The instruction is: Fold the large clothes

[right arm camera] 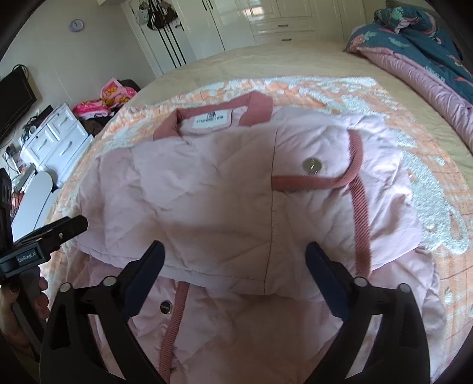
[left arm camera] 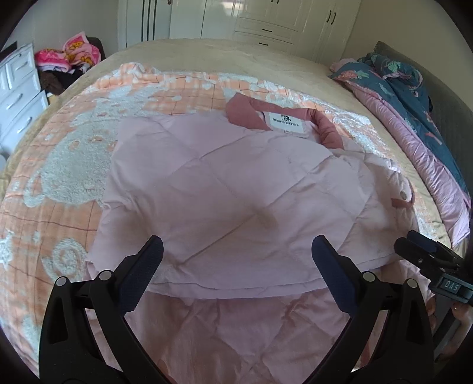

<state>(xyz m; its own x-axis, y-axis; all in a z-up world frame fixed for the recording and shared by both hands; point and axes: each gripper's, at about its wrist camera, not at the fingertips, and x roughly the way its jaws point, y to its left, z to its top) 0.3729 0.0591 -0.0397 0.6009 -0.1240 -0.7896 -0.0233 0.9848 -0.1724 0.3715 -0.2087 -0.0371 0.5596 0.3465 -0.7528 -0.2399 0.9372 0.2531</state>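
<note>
A pale pink quilted jacket point(left arm camera: 224, 189) with a darker pink collar point(left arm camera: 245, 113) and white label lies partly folded on the bed; it also shows in the right wrist view point(right arm camera: 224, 189) with dark pink ribbed trim point(right arm camera: 362, 206) and a metal snap button point(right arm camera: 312, 165). My left gripper point(left arm camera: 238, 254) is open and empty, just above the jacket's folded front edge. My right gripper point(right arm camera: 233, 257) is open and empty over the same fold. The right gripper shows at the left wrist view's right edge point(left arm camera: 425, 251); the left gripper shows at the right wrist view's left edge point(right arm camera: 63, 229).
The jacket rests on an orange and white blanket point(left arm camera: 74, 165) over a beige bed point(left arm camera: 207, 56). A blue floral quilt point(left arm camera: 414, 97) lies along the right. White drawers point(left arm camera: 17, 88) and a pile of clothes point(left arm camera: 71, 56) stand at left; wardrobes point(left arm camera: 266, 20) behind.
</note>
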